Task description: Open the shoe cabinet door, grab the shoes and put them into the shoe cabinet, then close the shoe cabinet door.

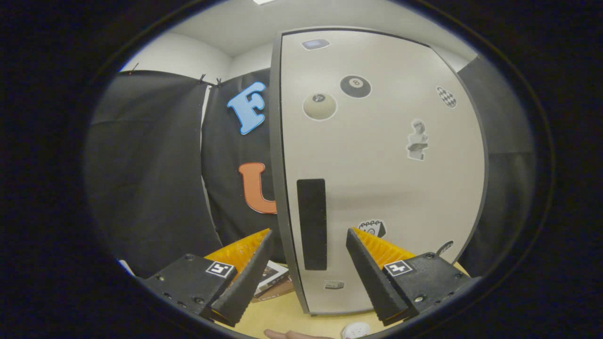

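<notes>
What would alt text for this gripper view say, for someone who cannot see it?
The gripper, its two fingers open and holding nothing, faces the closed shoe cabinet door, with the door's black handle just ahead between them. Stickers dot the pale door, and the cabinet stands on a wooden surface.

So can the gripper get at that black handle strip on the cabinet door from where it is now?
Probably yes. The gripper is open, and the black handle strip on the cabinet door lies between its fingers, just ahead. Nothing stands between them.
</notes>
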`<state>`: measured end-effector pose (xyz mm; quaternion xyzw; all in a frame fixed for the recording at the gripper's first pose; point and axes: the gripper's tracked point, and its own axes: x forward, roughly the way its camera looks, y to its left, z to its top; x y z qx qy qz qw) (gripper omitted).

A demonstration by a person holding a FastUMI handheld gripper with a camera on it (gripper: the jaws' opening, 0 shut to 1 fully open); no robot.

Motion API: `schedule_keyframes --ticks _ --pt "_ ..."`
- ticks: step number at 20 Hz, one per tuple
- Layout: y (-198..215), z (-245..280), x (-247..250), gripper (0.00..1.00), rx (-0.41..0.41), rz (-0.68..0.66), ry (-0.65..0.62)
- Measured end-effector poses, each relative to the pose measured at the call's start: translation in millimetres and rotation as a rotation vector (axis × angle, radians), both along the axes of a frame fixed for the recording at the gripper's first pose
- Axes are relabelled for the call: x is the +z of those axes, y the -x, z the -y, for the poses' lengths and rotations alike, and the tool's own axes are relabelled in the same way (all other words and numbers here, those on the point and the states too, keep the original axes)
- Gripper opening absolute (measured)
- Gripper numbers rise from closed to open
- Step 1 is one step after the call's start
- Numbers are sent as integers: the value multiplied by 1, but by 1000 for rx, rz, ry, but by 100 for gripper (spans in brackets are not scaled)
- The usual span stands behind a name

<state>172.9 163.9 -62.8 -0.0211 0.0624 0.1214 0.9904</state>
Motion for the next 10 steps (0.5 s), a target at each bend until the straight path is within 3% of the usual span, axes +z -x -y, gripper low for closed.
schedule_keyframes --ticks 2,4,5,6,7,9,10 --pt "-13 -5 -3 99 1 -11 -21" --pt "-26 -3 -5 92 -12 -12 -70" --pt "-29 2 -10 81 -36 -32 -83" --pt "-32 2 -4 76 -54 -11 -100" --pt "-31 -6 -3 65 -15 -14 -94" --pt "-29 -2 -3 42 -29 0 -43" --pt "-28 -2 -4 40 -34 12 -11"
